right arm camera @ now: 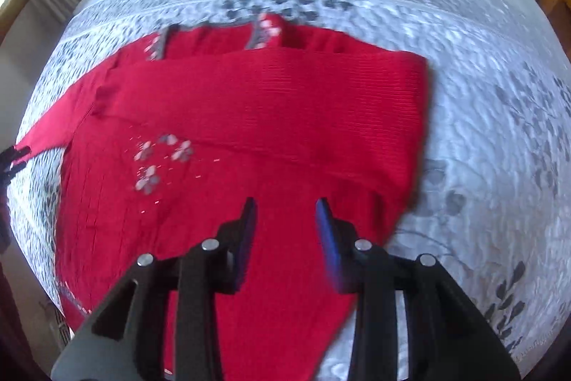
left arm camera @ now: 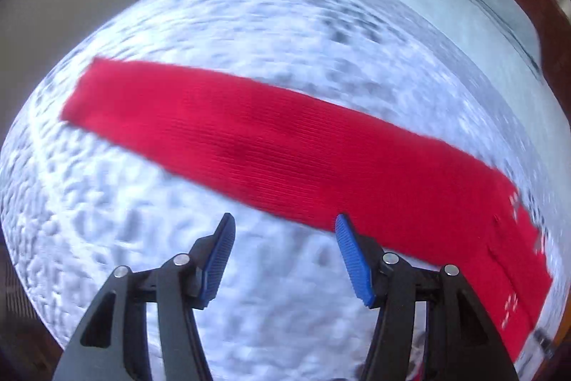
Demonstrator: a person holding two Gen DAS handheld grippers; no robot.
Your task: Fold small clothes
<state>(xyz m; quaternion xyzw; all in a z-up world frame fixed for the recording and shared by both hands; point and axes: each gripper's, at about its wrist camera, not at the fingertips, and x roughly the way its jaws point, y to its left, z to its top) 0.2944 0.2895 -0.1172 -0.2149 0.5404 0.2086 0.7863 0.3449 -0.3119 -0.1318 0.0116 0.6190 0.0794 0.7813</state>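
Left gripper: jaws spread, blue ribbed pads apart, nothing between them; poised above the bedspread, its right pad tip just at the near edge of the sleeve.

Right gripper: jaws parted, narrower than the left's, nothing pinched; poised over the lower body of the red sweater.

Red sweater: knit, ribbed; lies spread on the bedspread, one side folded inward over the body, the other sleeve stretched out flat to the side. Grey and pale flower motifs on the chest; patterned trim at the neckline.

Bedspread: white, textured, grey floral print; covers the bed.
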